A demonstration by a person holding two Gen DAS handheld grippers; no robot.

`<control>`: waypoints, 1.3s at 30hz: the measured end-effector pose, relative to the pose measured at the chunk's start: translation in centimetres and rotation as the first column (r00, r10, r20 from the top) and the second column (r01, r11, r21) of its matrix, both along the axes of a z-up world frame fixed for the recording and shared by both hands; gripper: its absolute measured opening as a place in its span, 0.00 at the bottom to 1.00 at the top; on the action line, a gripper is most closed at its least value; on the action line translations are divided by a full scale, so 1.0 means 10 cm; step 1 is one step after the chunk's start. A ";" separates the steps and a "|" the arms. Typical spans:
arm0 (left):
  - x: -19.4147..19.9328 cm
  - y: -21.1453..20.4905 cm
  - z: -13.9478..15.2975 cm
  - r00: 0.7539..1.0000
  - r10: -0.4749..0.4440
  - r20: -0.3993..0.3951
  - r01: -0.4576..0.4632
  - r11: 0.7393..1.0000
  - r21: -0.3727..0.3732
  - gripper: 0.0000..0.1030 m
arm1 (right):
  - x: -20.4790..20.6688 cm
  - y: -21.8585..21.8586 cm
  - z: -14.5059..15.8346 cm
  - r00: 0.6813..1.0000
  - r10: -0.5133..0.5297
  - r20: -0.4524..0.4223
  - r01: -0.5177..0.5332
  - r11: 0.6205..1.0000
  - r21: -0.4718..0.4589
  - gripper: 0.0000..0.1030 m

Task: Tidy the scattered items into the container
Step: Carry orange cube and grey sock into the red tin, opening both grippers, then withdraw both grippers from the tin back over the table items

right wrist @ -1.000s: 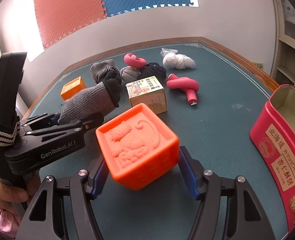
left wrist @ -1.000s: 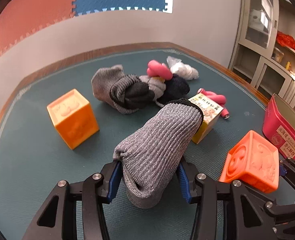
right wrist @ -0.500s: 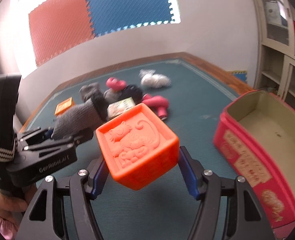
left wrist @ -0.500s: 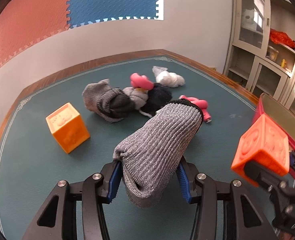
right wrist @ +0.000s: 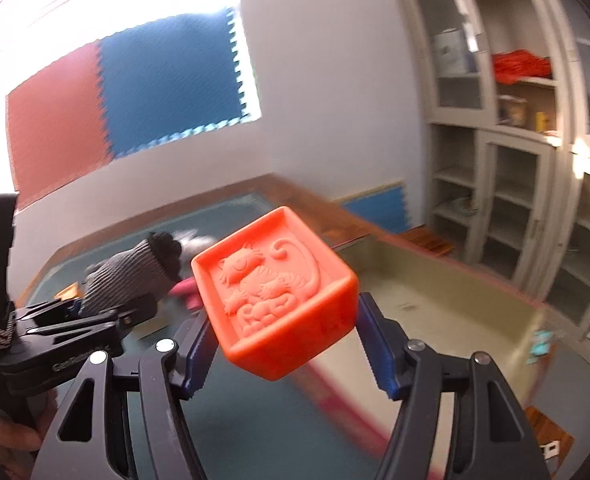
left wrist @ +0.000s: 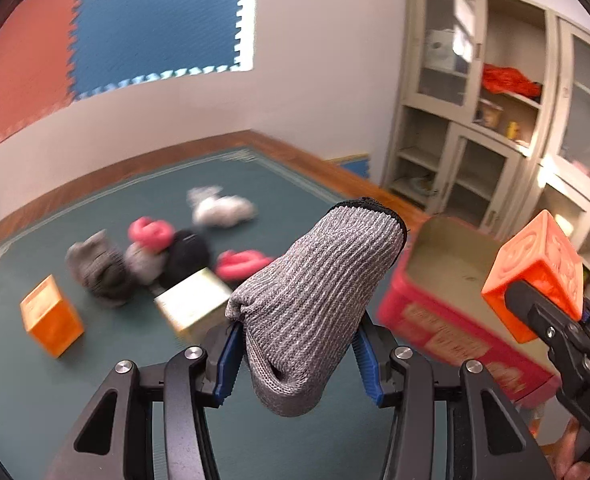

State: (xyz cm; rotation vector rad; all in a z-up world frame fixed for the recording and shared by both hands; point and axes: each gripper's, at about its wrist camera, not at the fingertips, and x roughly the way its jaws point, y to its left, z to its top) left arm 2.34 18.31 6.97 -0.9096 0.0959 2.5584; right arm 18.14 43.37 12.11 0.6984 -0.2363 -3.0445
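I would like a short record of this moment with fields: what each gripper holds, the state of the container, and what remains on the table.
left gripper: shut on grey sock, lifted off the table
right gripper: shut on orange block, held in the air beside the red tin
red tin: open, nothing visible inside
on green table: yellow-orange block, small carton, pile of socks, pink toys, white bundle

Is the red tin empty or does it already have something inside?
Empty, where visible: the red tin shows only bare beige floor; nearer corners are hidden behind the orange block.
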 end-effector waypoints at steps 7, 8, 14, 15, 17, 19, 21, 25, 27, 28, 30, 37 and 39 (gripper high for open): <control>-0.01 0.56 0.10 0.995 -0.095 -0.012 0.095 0.995 0.021 0.50 | 0.02 0.48 0.01 0.993 -0.119 0.017 0.119 0.993 -0.010 0.67; -0.01 0.63 0.11 0.994 -0.106 -0.014 0.106 0.994 0.021 0.50 | 0.02 0.50 0.00 0.992 -0.128 0.019 0.128 0.992 -0.009 0.67; -0.05 0.98 0.10 0.987 -0.159 0.001 0.159 0.987 0.020 0.50 | 0.03 0.63 -0.05 0.984 -0.176 0.035 0.176 0.984 0.002 0.68; -0.06 1.02 0.09 0.986 -0.166 0.004 0.165 0.986 0.020 0.52 | 0.02 0.66 -0.07 0.982 -0.183 0.043 0.183 0.983 -0.005 0.69; -0.07 1.10 0.09 0.985 -0.175 0.009 0.175 0.984 0.017 0.57 | 0.02 0.72 -0.09 0.980 -0.193 0.051 0.195 0.981 -0.021 0.69; -0.09 1.16 0.08 0.983 -0.184 0.014 0.183 0.983 0.013 0.62 | 0.02 0.76 -0.12 0.977 -0.203 0.060 0.205 0.978 -0.031 0.69; -0.09 1.20 0.08 0.982 -0.188 0.013 0.188 0.982 0.010 0.65 | 0.00 0.80 -0.14 0.975 -0.212 0.068 0.215 0.976 -0.036 0.69; -0.10 1.22 0.09 0.983 -0.186 0.005 0.185 0.982 0.020 0.70 | 0.01 0.84 -0.17 0.973 -0.222 0.063 0.225 0.973 -0.045 0.69; -0.10 1.21 0.10 0.983 -0.181 0.006 0.181 0.983 0.023 0.70 | 0.01 0.85 -0.15 0.972 -0.227 0.056 0.229 0.972 -0.045 0.70; -0.10 1.20 0.09 0.984 -0.179 0.008 0.179 0.984 0.024 0.70 | 0.01 0.85 -0.15 0.972 -0.228 0.053 0.230 0.972 -0.045 0.70; -0.11 1.17 0.08 0.985 -0.173 0.012 0.172 0.985 0.026 0.70 | 0.02 0.85 -0.14 0.972 -0.228 0.050 0.230 0.972 -0.046 0.70; -0.15 1.00 0.06 0.990 -0.141 0.025 0.140 0.989 0.036 0.70 | -0.02 0.79 -0.17 0.976 -0.208 0.057 0.211 0.977 -0.045 0.70; -0.16 0.96 0.05 0.991 -0.132 0.029 0.131 0.991 0.039 0.70 | -0.03 0.75 -0.17 0.978 -0.198 0.057 0.201 0.979 -0.042 0.70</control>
